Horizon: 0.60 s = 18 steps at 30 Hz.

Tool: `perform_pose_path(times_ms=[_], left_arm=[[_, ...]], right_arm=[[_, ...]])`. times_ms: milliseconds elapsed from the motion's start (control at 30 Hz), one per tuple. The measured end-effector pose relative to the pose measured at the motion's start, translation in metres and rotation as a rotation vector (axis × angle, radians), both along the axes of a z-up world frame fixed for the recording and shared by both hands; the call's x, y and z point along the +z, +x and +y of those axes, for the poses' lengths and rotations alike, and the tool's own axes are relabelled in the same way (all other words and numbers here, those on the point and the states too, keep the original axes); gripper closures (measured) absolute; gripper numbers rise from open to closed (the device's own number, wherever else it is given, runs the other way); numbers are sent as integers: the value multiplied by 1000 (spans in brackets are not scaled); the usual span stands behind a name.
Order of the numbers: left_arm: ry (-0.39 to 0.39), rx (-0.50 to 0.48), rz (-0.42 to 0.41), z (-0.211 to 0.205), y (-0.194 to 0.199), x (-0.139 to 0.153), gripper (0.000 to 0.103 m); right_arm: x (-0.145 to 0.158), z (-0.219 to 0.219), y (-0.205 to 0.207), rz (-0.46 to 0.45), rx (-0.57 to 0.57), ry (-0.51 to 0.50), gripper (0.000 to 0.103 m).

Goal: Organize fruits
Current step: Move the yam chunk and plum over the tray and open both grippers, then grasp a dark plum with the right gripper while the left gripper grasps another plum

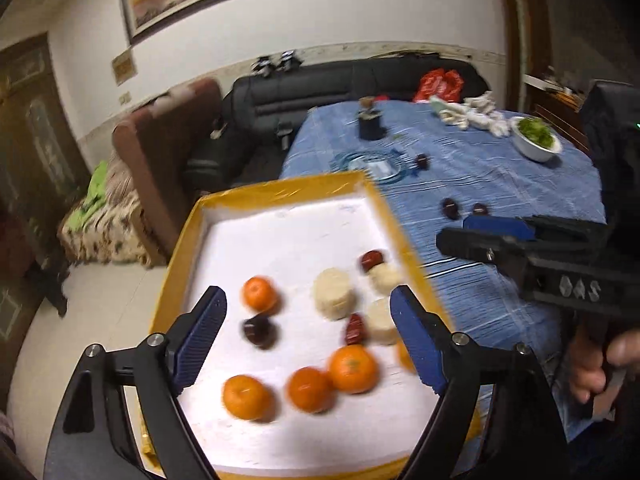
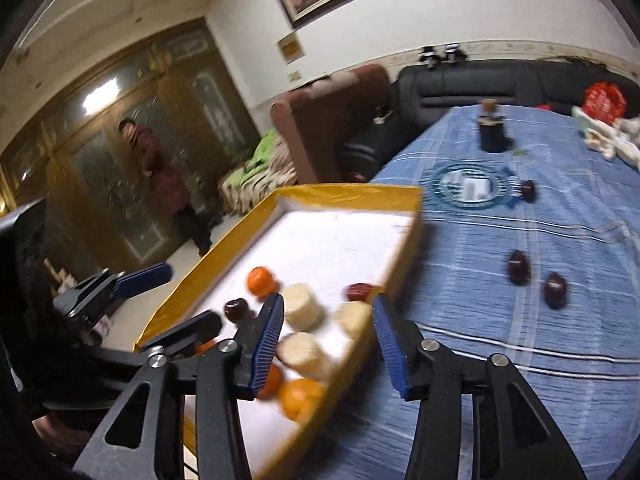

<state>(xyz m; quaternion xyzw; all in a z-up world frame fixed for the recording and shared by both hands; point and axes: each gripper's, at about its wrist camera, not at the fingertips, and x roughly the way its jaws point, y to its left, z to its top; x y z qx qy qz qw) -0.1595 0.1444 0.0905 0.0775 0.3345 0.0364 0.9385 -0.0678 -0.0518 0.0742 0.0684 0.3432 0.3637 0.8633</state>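
1. The left gripper [image 1: 308, 336] is nearest in its own view: black arms, ribbed blue pads, jaws wide apart over the tray [image 1: 176, 280], clamped on nothing.
2. The right gripper [image 2: 328, 344] has its jaws partly apart, astride the tray's right wall; nothing is pressed between the pads.
3. The tray is a shallow rectangle with shiny yellow walls and a white floor, lying at the worktop's [image 1: 500, 184] near left edge.
4. Inside it lie round oranges [image 1: 352, 368] with a dimpled skin, pale ribbed discs [image 1: 334, 294] that may be cakes, though blur hides the detail, glossy red dates [image 1: 354, 328] and one dark round fruit [image 1: 258, 330].
5. Three more dark fruits [image 2: 518, 266] lie loose on the wrinkled, striped blue cloth, well apart from the tray.
6. Farther back stand a flat glass dish [image 1: 372, 166], a dark jar [image 1: 370, 124], a white bowl of greens [image 1: 536, 138] and a heap of white pieces [image 1: 476, 114].
7. Beyond the worktop are a black sofa [image 1: 320, 92], and in the right view a person [image 2: 160, 176] by the doors.
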Motion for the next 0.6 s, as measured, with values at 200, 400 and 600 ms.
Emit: perform_pose_path(times_ms=[200, 400, 600], left_arm=[[62, -42, -26, -50, 13, 11, 18], [80, -34, -11, -80, 29, 11, 18], [89, -32, 12, -91, 40, 10, 18]], right_arm=[[1, -73, 22, 35, -159, 60, 49], [7, -116, 28, 10, -234, 87, 49], [6, -136, 29, 16, -251, 98, 48]])
